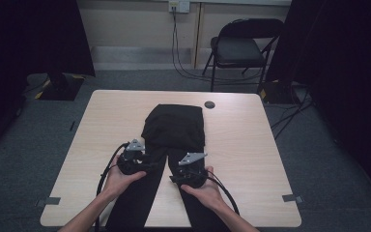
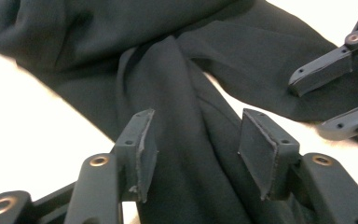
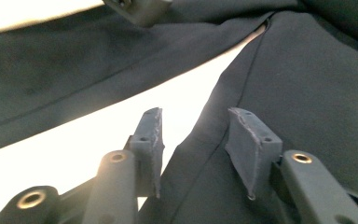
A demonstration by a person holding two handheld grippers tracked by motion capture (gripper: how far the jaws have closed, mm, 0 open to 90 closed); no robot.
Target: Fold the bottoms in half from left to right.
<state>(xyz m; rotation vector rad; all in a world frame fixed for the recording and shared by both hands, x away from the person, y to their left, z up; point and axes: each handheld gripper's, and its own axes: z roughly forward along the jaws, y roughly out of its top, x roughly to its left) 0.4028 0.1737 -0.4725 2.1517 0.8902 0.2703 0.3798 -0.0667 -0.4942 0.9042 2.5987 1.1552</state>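
Observation:
Black trousers (image 1: 174, 128) lie on the light wooden table (image 1: 251, 140), their upper part folded over at the far side and both legs running toward the near edge. My left gripper (image 1: 147, 160) hovers low over the left leg, jaws open with a ridge of cloth (image 2: 182, 93) lying between the pads, which do not press on it (image 2: 198, 126). My right gripper (image 1: 179, 167) is over the inner edge of the right leg (image 3: 307, 93), open (image 3: 195, 119), with bare table (image 3: 121, 116) to its left. In the left gripper view the right gripper (image 2: 310, 109) shows open.
A round cable hole (image 1: 209, 104) sits just past the trousers. Behind the table stands a black folding chair (image 1: 241, 48), with cables (image 1: 183, 67) on the floor. Dark curtains hang at both sides. Bare tabletop lies left (image 1: 106, 130) and right of the garment.

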